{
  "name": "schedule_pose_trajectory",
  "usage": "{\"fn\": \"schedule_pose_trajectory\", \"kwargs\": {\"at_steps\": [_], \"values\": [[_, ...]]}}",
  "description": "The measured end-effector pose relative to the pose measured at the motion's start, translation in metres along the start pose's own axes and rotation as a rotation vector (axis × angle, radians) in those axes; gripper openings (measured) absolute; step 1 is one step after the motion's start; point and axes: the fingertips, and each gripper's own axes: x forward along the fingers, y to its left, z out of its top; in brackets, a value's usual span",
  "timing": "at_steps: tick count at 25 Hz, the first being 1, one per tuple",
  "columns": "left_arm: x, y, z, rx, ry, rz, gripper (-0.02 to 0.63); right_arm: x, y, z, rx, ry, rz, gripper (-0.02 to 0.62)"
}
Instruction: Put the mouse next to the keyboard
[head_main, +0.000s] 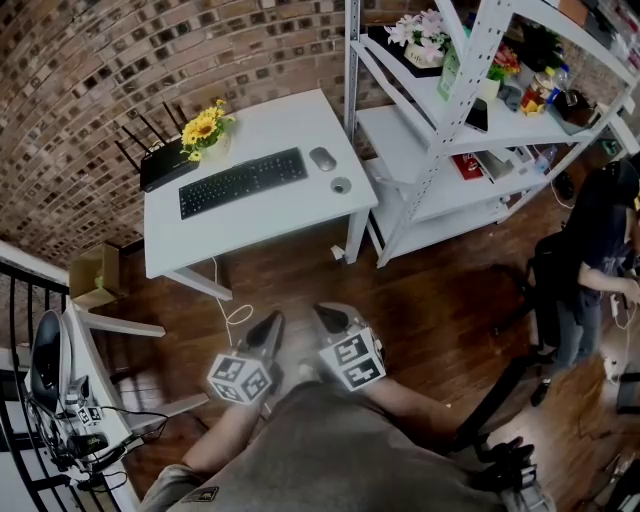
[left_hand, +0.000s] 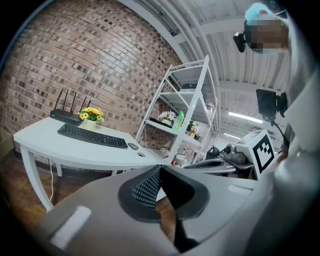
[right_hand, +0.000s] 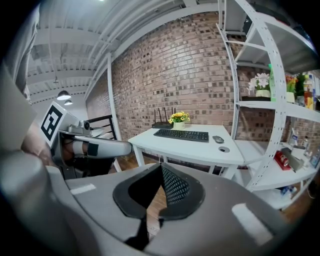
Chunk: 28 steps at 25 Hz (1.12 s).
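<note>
Far beyond right gripper (head_main: 328, 316), mouse (head_main: 323, 158) lies; apparently beside keyboard (head_main: 243, 181).

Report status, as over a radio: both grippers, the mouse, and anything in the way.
Left gripper shut, empty; right gripper shut, empty. Mouse on desk, right of keyboard, untouched. Small round disc near mouse.

Round desk object (head_main: 341, 185) too small

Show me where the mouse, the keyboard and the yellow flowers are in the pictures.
mouse (head_main: 322, 158), head view, middle of its top
keyboard (head_main: 242, 182), head view, middle of the keys
flowers (head_main: 203, 128), head view, on the yellow blooms
</note>
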Motion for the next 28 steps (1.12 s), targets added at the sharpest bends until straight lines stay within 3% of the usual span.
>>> {"fn": "schedule_pose_trajectory", "kwargs": {"at_steps": [28], "values": [[0.003,0.013,0.003,-0.004,0.003,-0.001,0.002,0.015,0.001,0.002,-0.024,0.013,-0.004,0.012]]}}
